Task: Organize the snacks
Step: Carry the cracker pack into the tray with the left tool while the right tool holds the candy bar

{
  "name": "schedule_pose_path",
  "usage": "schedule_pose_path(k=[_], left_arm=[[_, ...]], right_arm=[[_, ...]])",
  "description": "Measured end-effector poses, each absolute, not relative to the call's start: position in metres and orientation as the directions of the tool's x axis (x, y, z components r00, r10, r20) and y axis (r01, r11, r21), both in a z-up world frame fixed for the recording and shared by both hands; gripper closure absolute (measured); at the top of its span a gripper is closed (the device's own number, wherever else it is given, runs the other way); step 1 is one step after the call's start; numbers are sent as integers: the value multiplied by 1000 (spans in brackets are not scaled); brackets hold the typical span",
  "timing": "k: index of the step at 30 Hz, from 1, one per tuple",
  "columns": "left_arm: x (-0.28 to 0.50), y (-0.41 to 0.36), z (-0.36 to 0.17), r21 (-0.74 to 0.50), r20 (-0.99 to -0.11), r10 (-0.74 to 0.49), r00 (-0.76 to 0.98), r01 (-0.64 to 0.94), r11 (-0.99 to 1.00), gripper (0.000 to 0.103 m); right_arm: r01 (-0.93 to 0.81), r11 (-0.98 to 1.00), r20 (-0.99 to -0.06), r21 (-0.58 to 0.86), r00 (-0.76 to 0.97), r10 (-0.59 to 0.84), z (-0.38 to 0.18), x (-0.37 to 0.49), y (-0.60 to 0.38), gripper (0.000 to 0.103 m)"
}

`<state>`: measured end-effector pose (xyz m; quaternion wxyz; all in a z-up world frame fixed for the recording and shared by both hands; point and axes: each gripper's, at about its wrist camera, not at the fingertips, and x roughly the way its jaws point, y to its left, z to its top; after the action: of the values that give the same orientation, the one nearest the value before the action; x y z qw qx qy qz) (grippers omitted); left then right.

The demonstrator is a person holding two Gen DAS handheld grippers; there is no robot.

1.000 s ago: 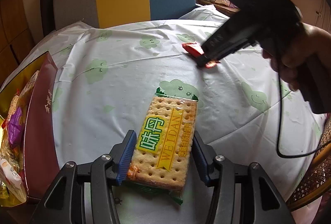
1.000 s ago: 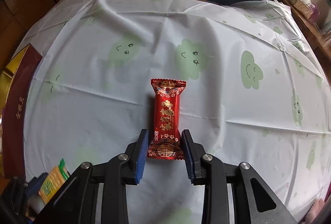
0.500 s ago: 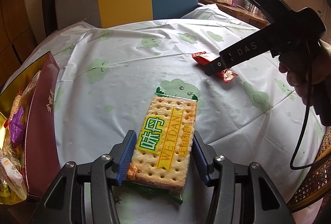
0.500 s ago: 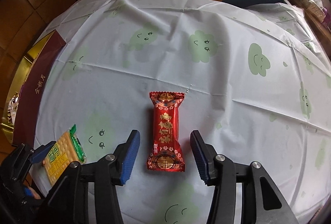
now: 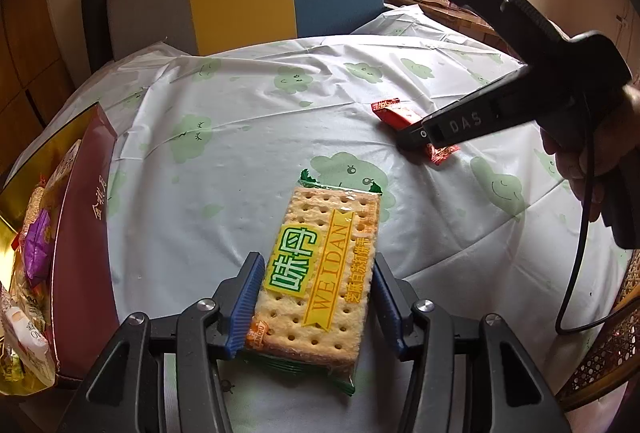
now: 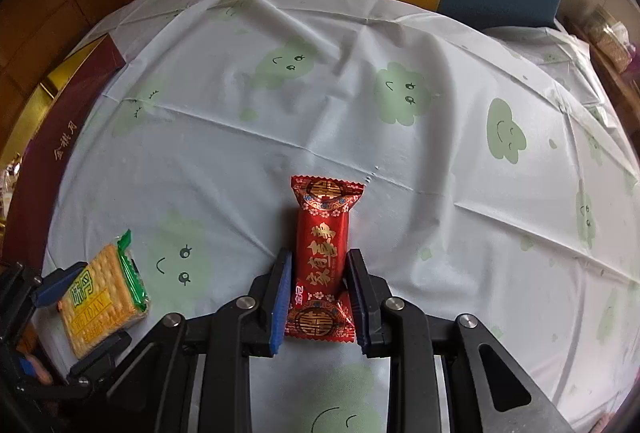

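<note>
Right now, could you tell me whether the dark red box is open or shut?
Open: the box has no lid on, and wrapped snacks show inside.

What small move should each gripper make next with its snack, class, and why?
Probably lift both snacks and carry them toward the box at the left. The right gripper, whose jaws have just been closing, now pinches the red candy pack; the left gripper clamps the cracker pack. Both packs seem to lie on the tablecloth, and the box already holds snacks.
</note>
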<state>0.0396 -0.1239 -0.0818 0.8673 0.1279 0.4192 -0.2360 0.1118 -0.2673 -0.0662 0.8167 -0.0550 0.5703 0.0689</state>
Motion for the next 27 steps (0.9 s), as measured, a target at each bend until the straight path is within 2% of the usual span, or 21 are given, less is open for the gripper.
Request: schedule_pose_path(k=[5, 14, 20, 27], left_arm=[[40, -121, -71, -27, -798, -331, 505, 518, 855, 51], [42, -70, -8, -168, -730, -418, 540, 452, 876, 51], [74, 24, 29, -305, -698, -393, 599, 248, 920, 51], [105, 123, 14, -355, -748, -274, 604, -15, 935, 51]], right_arm=[[-217, 974, -931, -71, 365, 14, -67, 107, -258, 77], [-227, 970, -925, -90, 380, 3, -66, 104, -257, 77], [-229, 969, -924, -97, 381, -2, -66, 104, -255, 77], [-231, 968, -924, -100, 381, -4, -65, 104, -256, 77]])
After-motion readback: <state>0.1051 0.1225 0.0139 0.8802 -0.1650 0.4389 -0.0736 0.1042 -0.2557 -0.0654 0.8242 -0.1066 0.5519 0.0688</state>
